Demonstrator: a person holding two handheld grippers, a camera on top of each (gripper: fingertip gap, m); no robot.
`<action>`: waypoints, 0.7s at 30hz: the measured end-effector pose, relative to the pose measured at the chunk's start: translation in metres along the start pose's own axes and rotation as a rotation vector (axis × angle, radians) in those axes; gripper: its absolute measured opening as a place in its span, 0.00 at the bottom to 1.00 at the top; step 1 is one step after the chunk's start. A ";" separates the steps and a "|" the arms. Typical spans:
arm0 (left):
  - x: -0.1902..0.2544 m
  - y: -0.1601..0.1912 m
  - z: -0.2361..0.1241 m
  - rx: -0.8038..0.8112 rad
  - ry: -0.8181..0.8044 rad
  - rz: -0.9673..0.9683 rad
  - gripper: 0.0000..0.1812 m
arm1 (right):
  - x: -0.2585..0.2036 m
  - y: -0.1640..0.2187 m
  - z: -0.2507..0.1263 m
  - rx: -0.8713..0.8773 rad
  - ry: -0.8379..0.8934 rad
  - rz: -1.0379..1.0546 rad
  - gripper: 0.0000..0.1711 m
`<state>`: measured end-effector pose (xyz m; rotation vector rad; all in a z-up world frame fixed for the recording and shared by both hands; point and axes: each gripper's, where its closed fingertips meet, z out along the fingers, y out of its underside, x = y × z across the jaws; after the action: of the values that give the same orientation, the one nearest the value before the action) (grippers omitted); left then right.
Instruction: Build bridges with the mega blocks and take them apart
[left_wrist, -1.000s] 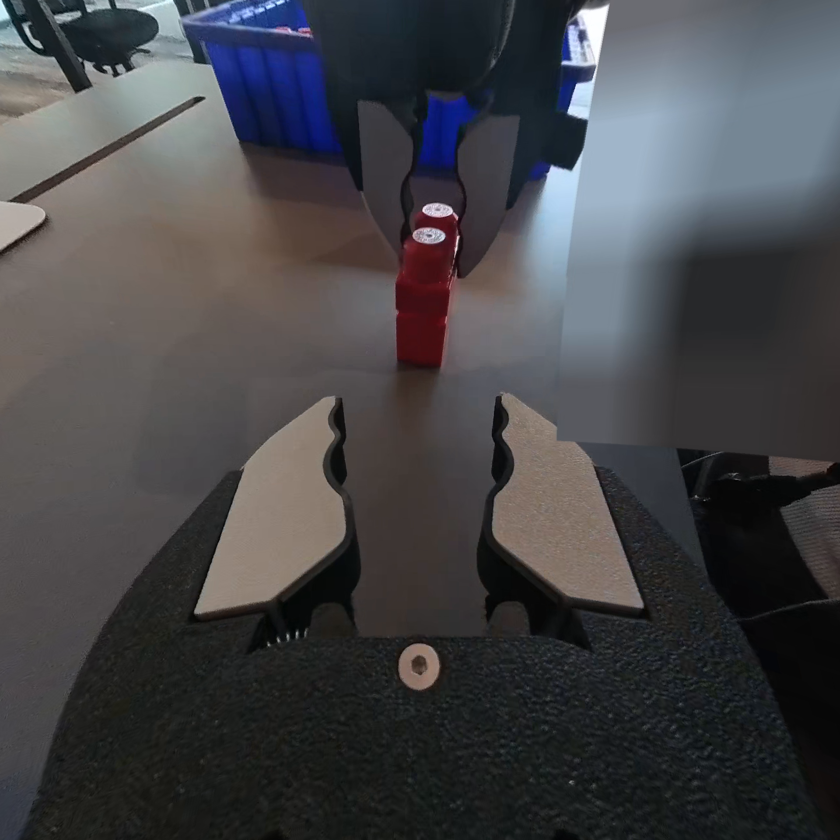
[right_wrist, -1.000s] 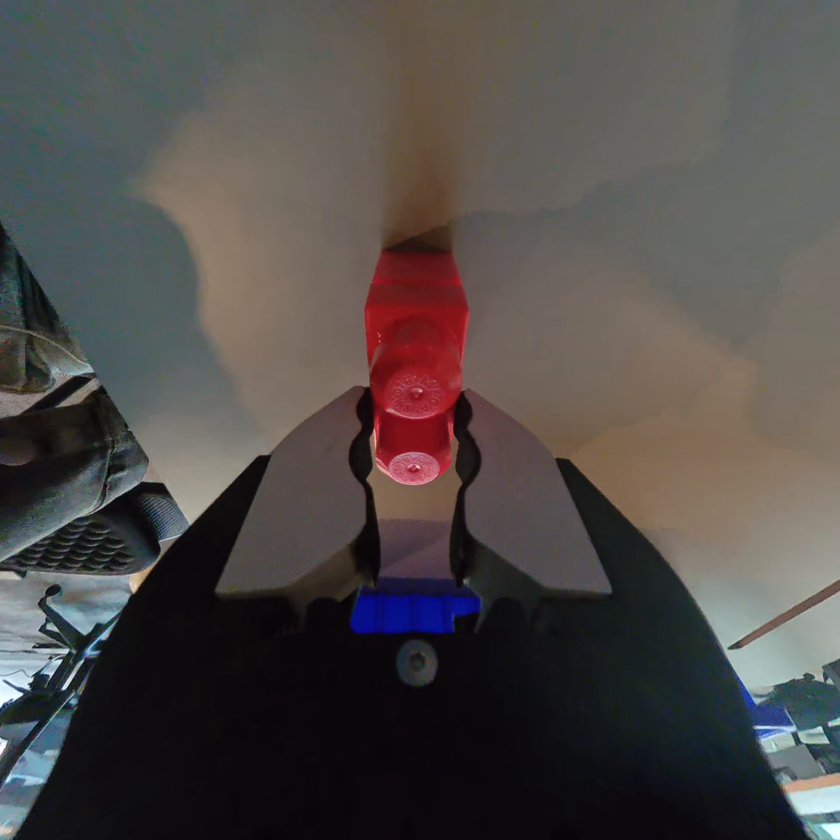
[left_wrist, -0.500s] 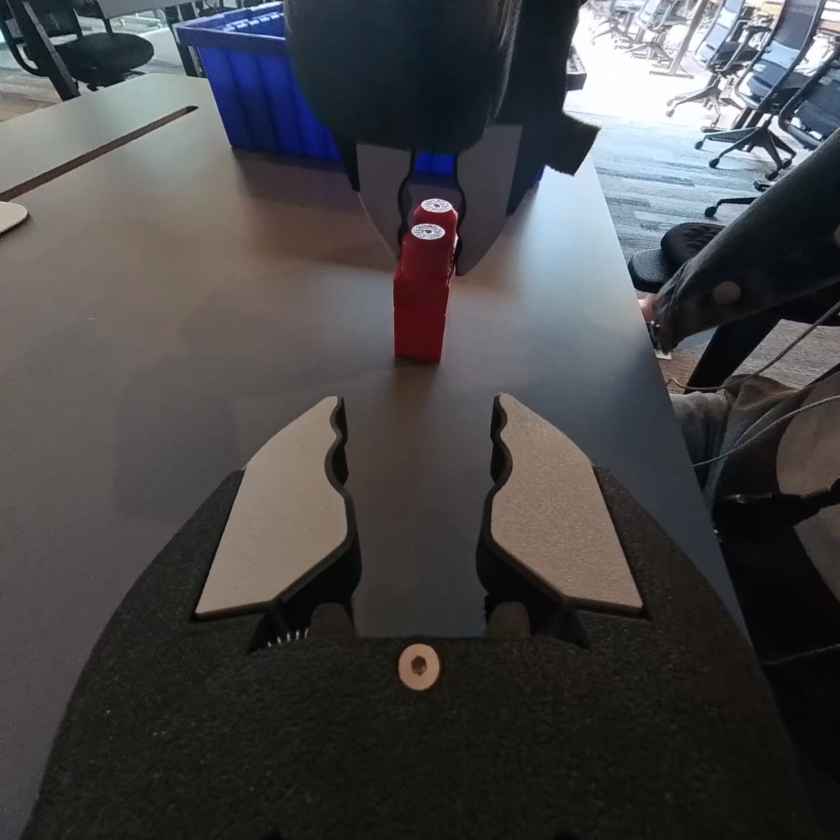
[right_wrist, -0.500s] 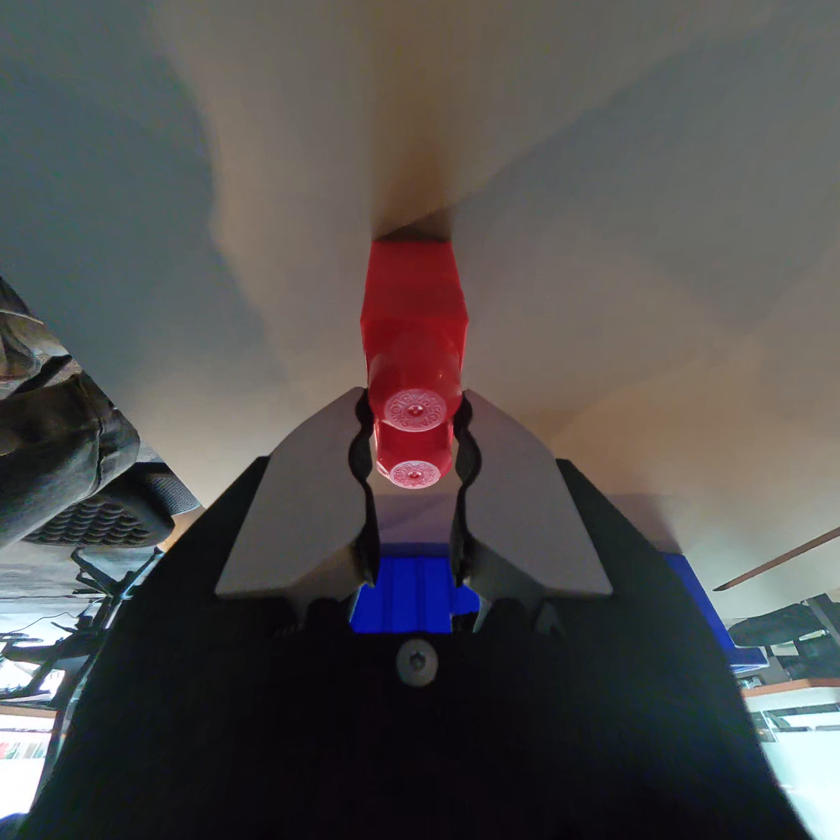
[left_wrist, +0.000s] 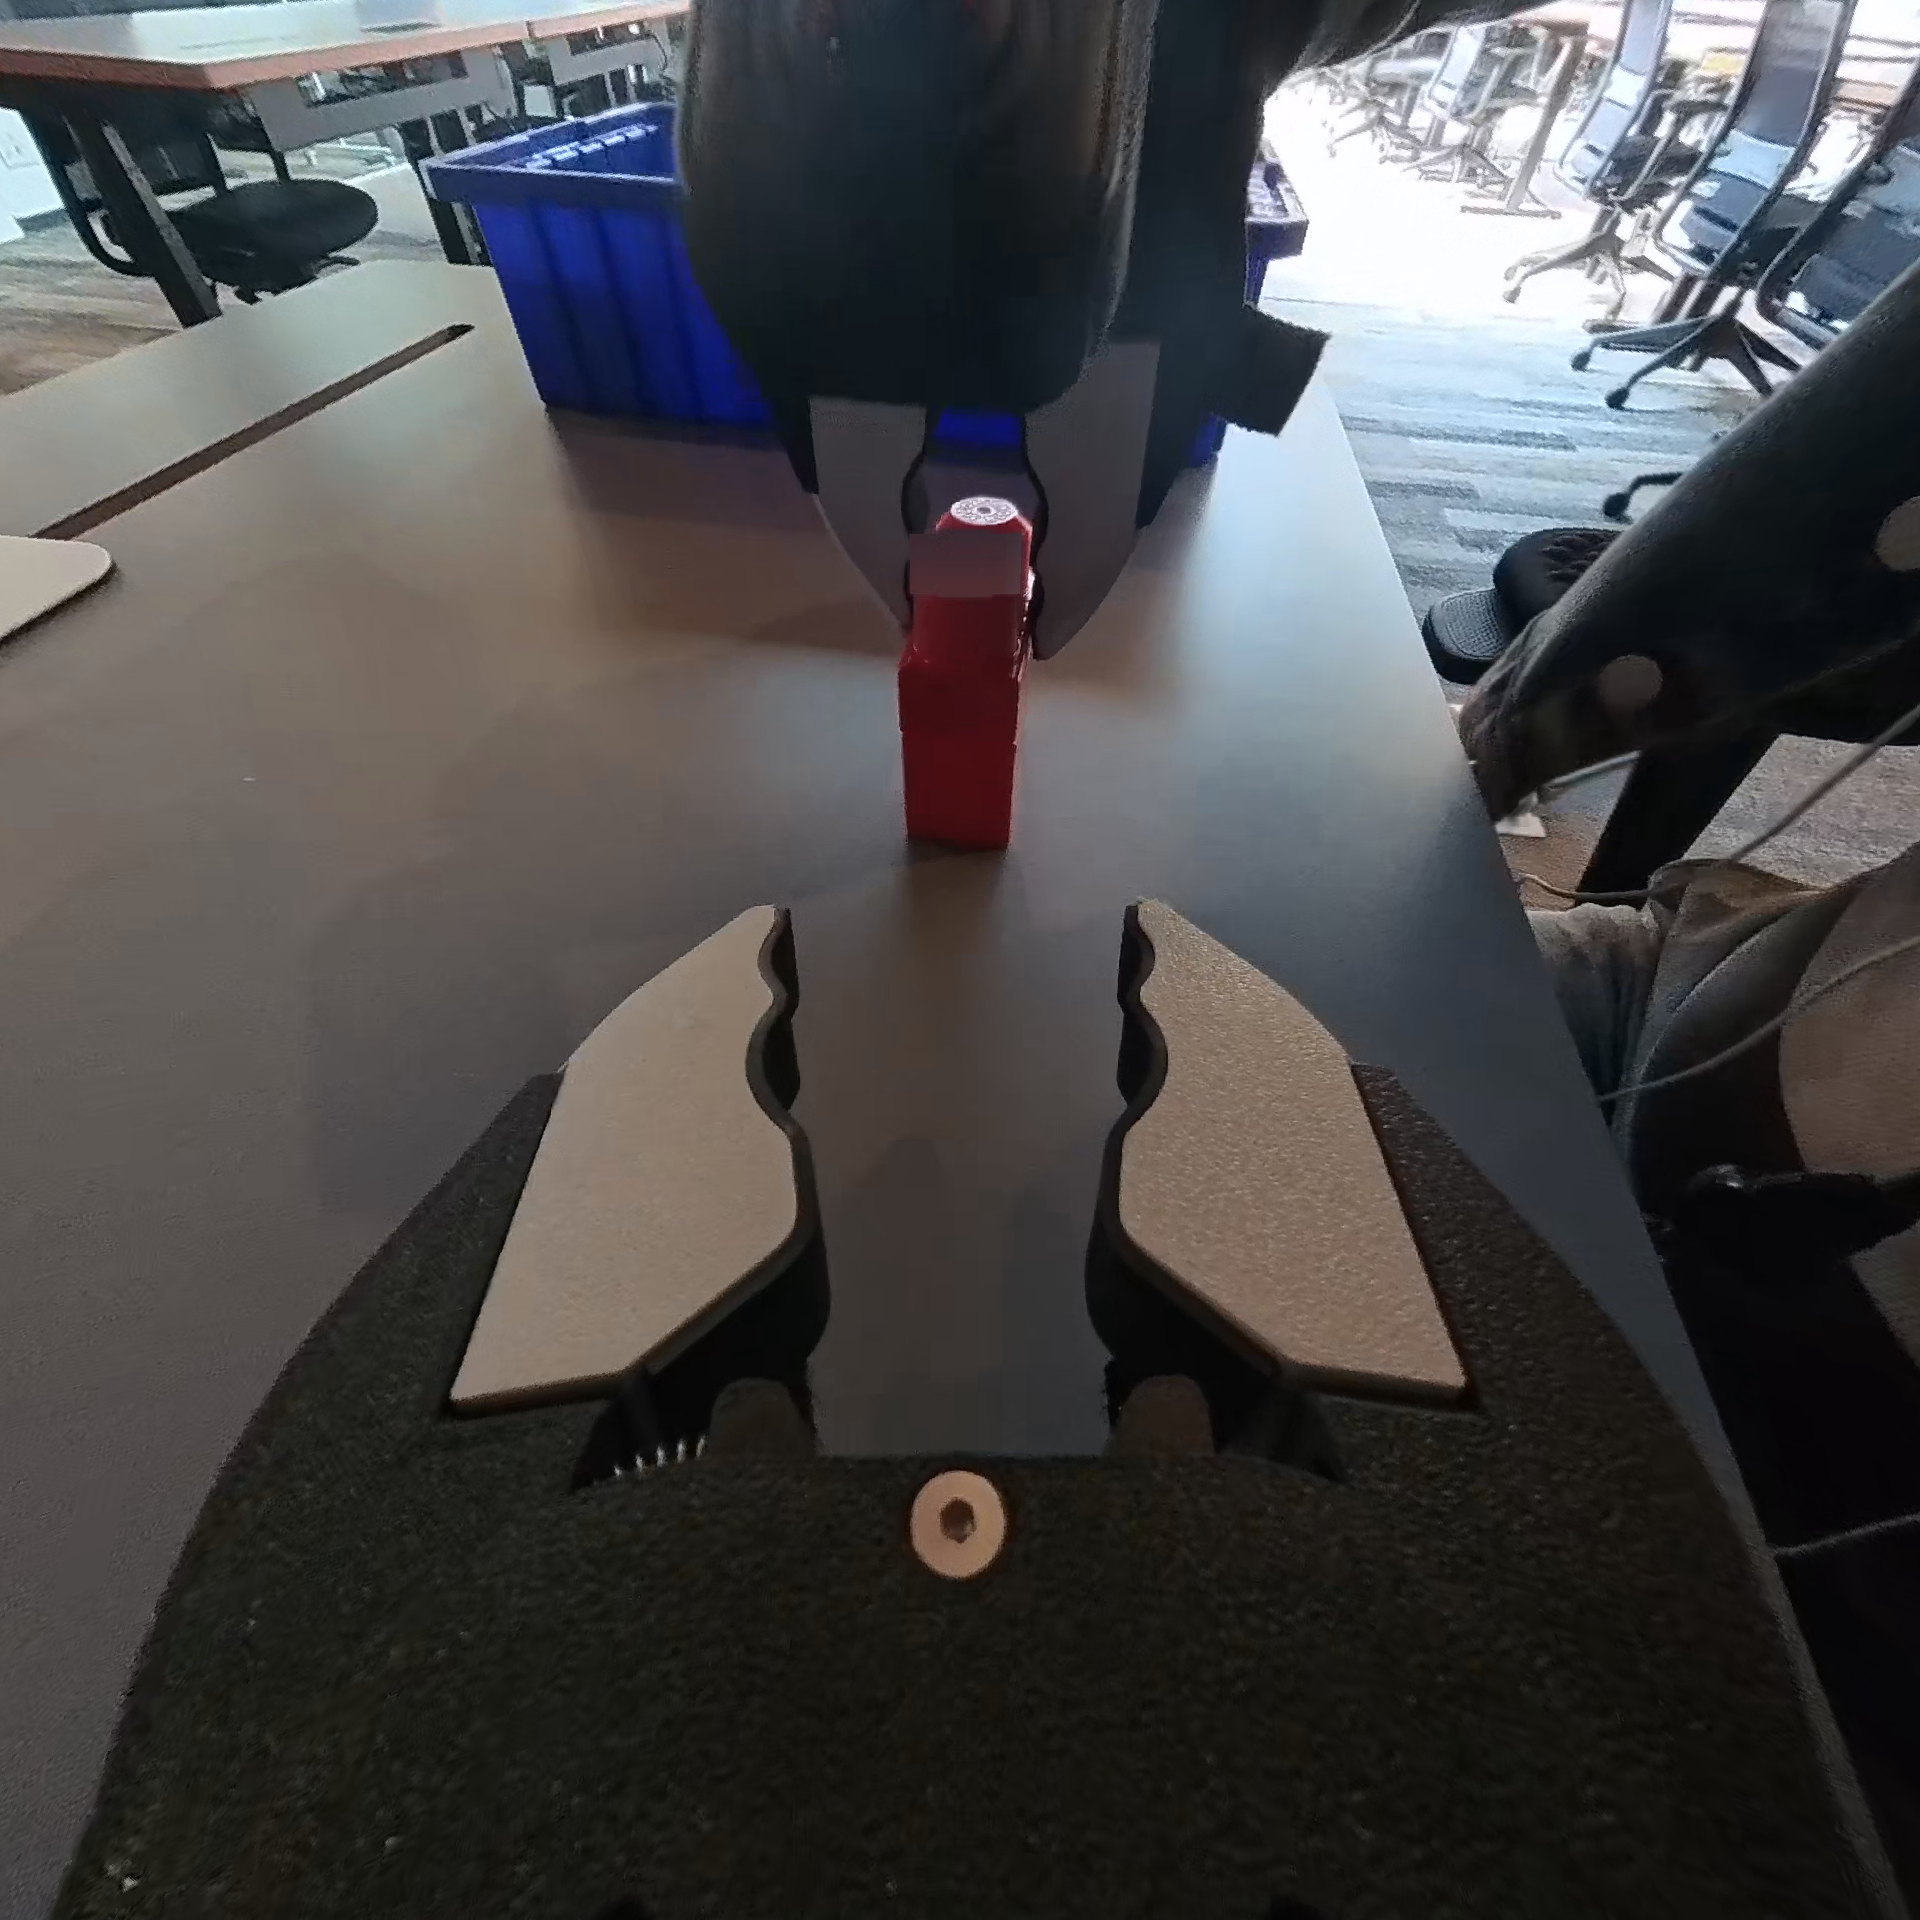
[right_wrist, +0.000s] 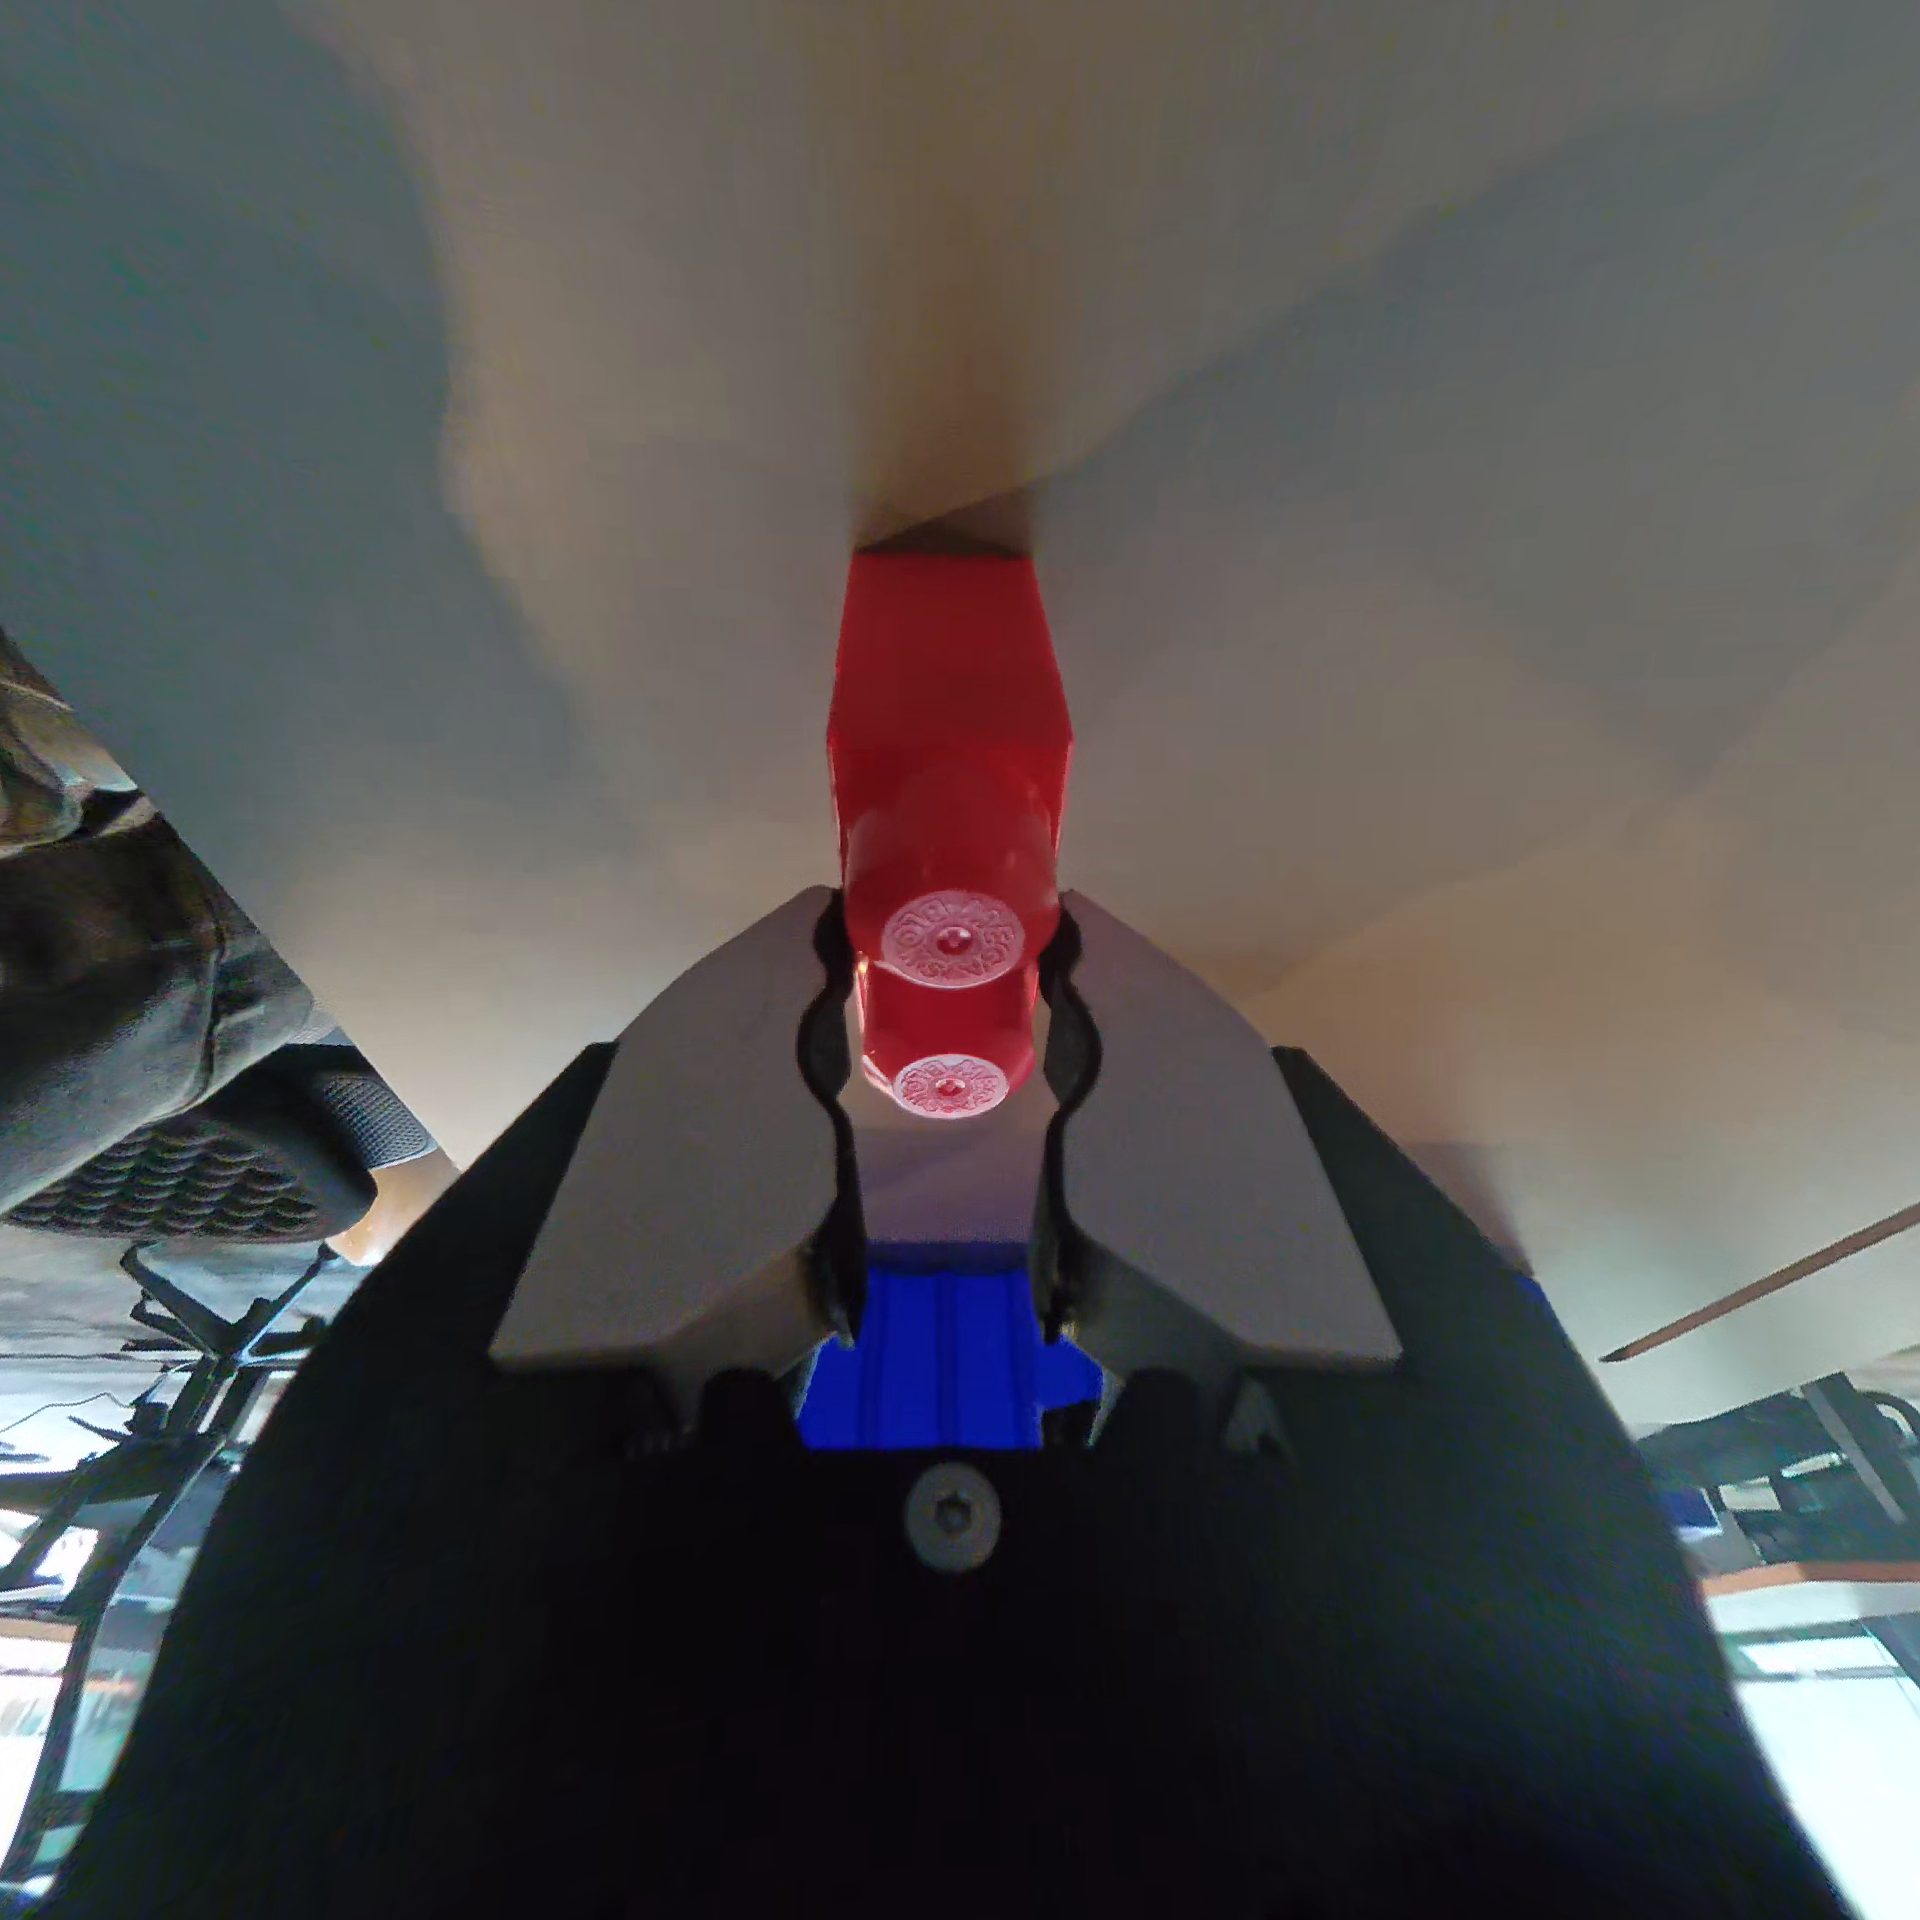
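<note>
A stack of two red mega blocks (left_wrist: 956, 727) stands upright on the dark table (left_wrist: 416, 727). My right gripper (left_wrist: 971, 634) comes down from above, its fingers pressed against both sides of the top block's studs. In the right wrist view the stack (right_wrist: 951, 727) is seen from above, with the right gripper (right_wrist: 951, 914) shut on the near stud. My left gripper (left_wrist: 956, 914) is open and empty, low over the table just short of the stack.
A blue bin (left_wrist: 603, 291) stands behind the stack at the table's far end and also shows in the right wrist view (right_wrist: 935, 1371). A white pad (left_wrist: 42, 582) lies at far left. The table's right edge is close, with a person's legs (left_wrist: 1714, 1039) and office chairs beyond. My hands' fingertips stand some 12 cm from each other.
The seam between the two red blocks has closed and the right gripper sits slightly lower on the stack. The left gripper stays open in about the same place.
</note>
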<state>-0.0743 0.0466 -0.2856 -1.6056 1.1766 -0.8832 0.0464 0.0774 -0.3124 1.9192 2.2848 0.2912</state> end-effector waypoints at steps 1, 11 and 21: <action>-0.001 0.000 0.000 0.002 -0.005 0.000 0.33 | -0.002 0.000 -0.001 0.009 -0.020 0.001 0.20; -0.005 -0.002 -0.003 0.027 -0.026 0.003 0.32 | 0.045 0.112 -0.086 0.113 -0.093 0.427 0.20; -0.006 -0.004 -0.005 0.046 -0.028 -0.003 0.32 | 0.101 0.336 -0.078 0.016 -0.180 1.138 0.20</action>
<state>-0.0793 0.0518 -0.2803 -1.5780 1.1268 -0.8806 0.3319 0.2282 -0.1553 2.8718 0.8689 0.1807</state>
